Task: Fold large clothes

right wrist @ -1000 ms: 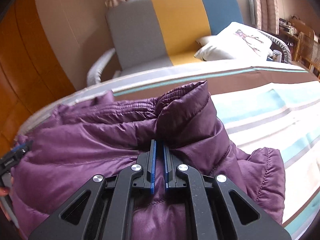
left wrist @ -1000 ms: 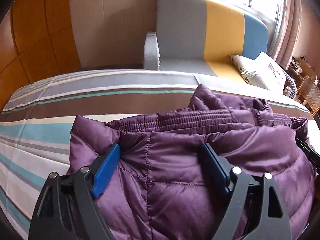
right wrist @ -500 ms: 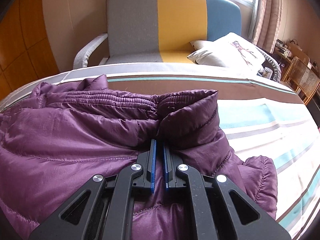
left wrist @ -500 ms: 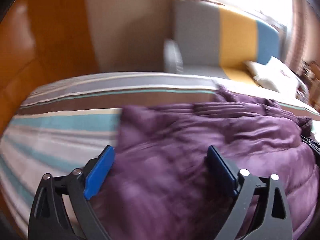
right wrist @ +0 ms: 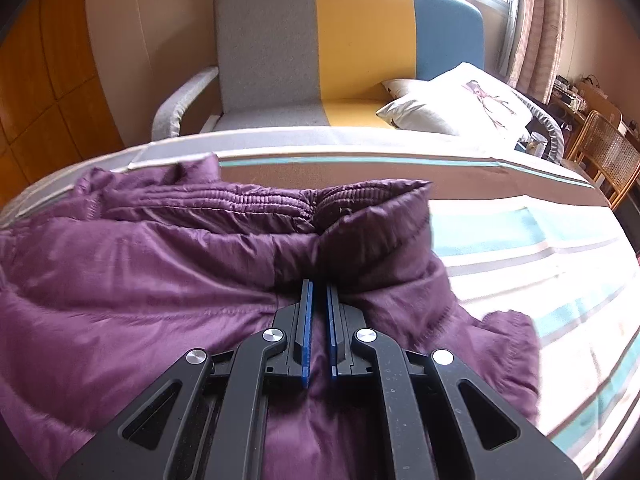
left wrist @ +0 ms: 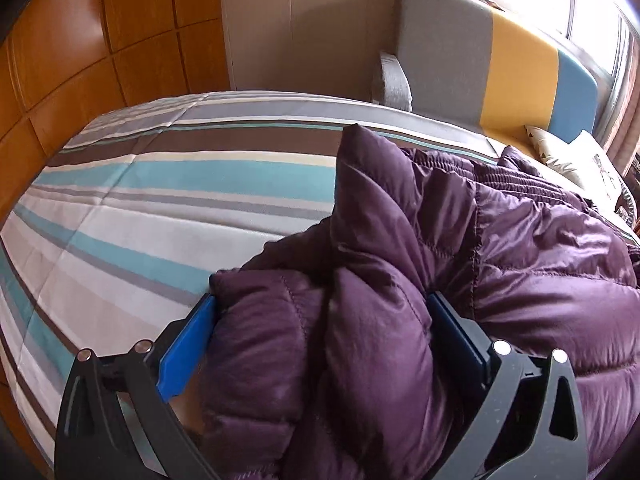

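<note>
Left gripper (left wrist: 320, 320) was opening, near its widest, with a puffy bunch of the purple down jacket (left wrist: 520, 248) sitting between the blue pads (left wrist: 184, 344); fabric brushed the pads but did not look pinched. Right gripper (right wrist: 318, 312) was clamped narrow on a fold of the same jacket just below its collar edge. Jacket lay on the striped bedspread (left wrist: 140, 200): in the left view it filled the frame from 3 to 6 o'clock, one stiff flap standing up toward 12; in the right view it spread from 9 o'clock through centre, a loose cuff or hem at 4 o'clock. Sofa (right wrist: 340, 48) sat at 12 behind the bed.

Progress, judged: early to mid. Jacket was gathered and roughly doubled, not flat, no neat rectangle. Left to do: regrip the left side, flatten the raised flap, tuck the stray end, finish folds.
</note>
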{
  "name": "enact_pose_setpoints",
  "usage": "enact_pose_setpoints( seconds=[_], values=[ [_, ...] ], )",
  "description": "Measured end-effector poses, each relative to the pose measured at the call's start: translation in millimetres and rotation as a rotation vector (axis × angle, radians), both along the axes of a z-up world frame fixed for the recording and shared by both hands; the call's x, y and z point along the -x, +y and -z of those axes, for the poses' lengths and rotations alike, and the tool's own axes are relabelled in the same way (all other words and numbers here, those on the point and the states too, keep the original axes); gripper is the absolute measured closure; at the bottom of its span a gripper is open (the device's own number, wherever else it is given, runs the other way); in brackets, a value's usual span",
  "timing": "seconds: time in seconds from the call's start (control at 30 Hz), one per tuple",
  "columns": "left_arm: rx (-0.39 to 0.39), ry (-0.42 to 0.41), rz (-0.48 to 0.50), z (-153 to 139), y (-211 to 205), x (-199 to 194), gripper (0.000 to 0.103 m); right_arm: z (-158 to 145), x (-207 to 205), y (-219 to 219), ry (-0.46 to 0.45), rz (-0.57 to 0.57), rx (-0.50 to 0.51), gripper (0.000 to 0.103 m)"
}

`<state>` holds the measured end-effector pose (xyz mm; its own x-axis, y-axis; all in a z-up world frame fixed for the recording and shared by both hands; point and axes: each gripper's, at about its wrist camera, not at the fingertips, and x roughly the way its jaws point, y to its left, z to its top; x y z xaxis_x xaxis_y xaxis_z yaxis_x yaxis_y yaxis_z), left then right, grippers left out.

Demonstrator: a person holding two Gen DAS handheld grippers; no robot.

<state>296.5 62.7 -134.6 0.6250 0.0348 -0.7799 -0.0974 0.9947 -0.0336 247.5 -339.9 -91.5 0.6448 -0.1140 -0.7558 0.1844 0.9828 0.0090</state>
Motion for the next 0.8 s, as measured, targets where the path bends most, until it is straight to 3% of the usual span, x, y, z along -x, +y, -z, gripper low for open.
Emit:
enact_pose_setpoints(
  seconds=[0.1, 0.17, 0.3, 0.47, 0.57, 0.8],
  values=[
    [0.011, -0.019, 0.019, -5.9, 4.1, 21.7, 0.002, -18.6, 28.4, 1.5, -0.056, -0.016, -0.026, 0.087],
    [0.046, -0.032, 0.01, -8.0, 9.8, 36.4, 0.002, -27.3, 49.1, 2.4, -0.092, -0.017, -0.051, 0.075],
    [0.191, -0.04, -0.021, -2.3, 24.2, 71.1, 0.002, -31.7, 78.0, 9.4, -0.115, -0.025, -0.088, 0.074],
    [0.282, -0.044, -0.03, 5.9, 30.5, 102.1, 0.002, -30.3, 108.0, 24.9, -0.135, -0.042, -0.152, 0.074],
    [0.284, -0.052, 0.001, 5.5, 26.3, 117.7, 0.002, -29.2, 129.6, 43.2, -0.151, -0.087, -0.192, 0.074],
    [0.339, -0.071, 0.05, 6.3, 27.6, 137.6, 0.002, -29.9, 155.7, 82.3, -0.166, -0.18, -0.171, 0.075]
  ],
)
